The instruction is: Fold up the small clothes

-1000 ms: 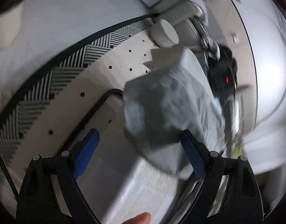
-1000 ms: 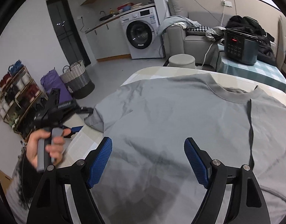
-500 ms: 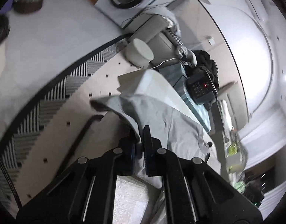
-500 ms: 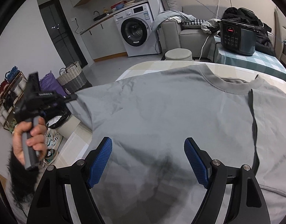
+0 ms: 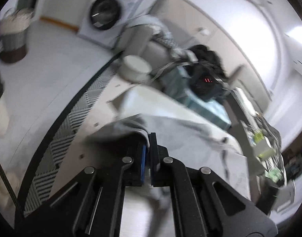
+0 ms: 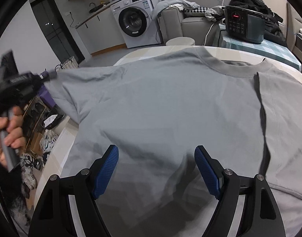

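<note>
A grey T-shirt [image 6: 170, 108] lies spread on the pale table [image 6: 131, 57], collar at the far side, its right part folded over the body. My left gripper [image 6: 52, 75], held by a hand [image 6: 10, 130], is shut on the end of the left sleeve [image 6: 72, 85] and holds it raised off the table's left edge. In the left wrist view the left gripper [image 5: 149, 138] pinches grey fabric between its blue pads, with the shirt [image 5: 190, 138] stretching away, blurred. My right gripper [image 6: 156, 169] hangs open just above the shirt's lower middle, nothing between its fingers.
Beyond the table stand a round stool [image 6: 180, 40], a washing machine [image 6: 135, 25], a sofa [image 6: 190, 19] with clothes on it and a dark cooker [image 6: 243, 25] on a checked cloth. Shoes [image 6: 46, 140] and a rack lie on the floor at the left.
The left gripper went from open around the sleeve to shut on it, then rose and pulled the sleeve up and out to the left. The right gripper sank slightly, still open.
</note>
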A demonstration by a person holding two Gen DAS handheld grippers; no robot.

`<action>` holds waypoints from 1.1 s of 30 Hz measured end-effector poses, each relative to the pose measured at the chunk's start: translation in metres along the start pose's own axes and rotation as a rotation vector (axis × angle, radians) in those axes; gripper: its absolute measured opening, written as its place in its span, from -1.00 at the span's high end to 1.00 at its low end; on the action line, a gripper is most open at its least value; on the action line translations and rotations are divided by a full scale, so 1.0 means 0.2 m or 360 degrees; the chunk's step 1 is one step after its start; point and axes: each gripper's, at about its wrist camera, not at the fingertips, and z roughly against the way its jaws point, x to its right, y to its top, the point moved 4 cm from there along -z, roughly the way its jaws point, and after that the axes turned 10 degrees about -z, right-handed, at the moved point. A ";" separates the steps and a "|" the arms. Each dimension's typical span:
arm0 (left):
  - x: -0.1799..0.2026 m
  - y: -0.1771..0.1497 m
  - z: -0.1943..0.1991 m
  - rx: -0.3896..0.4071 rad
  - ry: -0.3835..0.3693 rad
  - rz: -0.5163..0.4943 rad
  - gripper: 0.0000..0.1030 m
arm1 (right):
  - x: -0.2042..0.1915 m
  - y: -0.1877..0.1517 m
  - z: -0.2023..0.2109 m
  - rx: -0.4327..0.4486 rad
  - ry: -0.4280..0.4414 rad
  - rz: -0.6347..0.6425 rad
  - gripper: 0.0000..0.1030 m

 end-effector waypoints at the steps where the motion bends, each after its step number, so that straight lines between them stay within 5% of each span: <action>1: 0.12 0.03 0.01 0.0013 -0.0050 -0.0052 0.99 | 0.01 0.01 0.01 0.0014 -0.0004 -0.0008 -0.58; 5: 0.62 0.01 -0.04 -0.0017 -0.0305 -0.0258 0.99 | 0.08 0.04 0.07 0.0074 -0.0045 -0.0072 -0.58; 8: 0.97 -0.18 -0.22 -0.0211 -0.0456 -0.0444 0.98 | 0.17 0.06 0.11 0.0098 -0.0123 -0.0139 -0.58; 11: 1.07 -0.41 -0.39 -0.0458 -0.0499 -0.0513 0.96 | 0.28 0.06 0.13 0.0094 -0.0172 -0.0215 -0.58; 13: 1.02 -0.53 -0.39 -0.0551 -0.0588 -0.0440 0.91 | 0.31 0.07 0.14 0.0104 -0.0187 -0.0219 -0.58; 15: 0.95 -0.58 -0.30 -0.0487 -0.0584 -0.0408 0.62 | 0.32 0.08 0.14 0.0109 -0.0176 -0.0218 -0.58; 18: 0.81 -0.59 -0.15 -0.0336 -0.0477 -0.0369 -0.02 | 0.28 0.10 0.11 0.0103 -0.0120 -0.0203 -0.58; 20: 0.70 -0.57 -0.11 -0.0261 -0.0369 -0.0336 -0.18 | 0.20 0.11 0.08 0.0107 -0.0079 -0.0153 -0.58; 24: 0.47 -0.58 -0.12 -0.0282 -0.0135 -0.0254 -0.22 | 0.00 0.15 0.02 0.0120 0.0046 0.0001 -0.58; 33: 0.30 -0.70 -0.17 -0.0327 -0.0049 -0.0151 -0.22 | -0.48 0.17 -0.09 0.0041 0.0456 0.0253 -0.60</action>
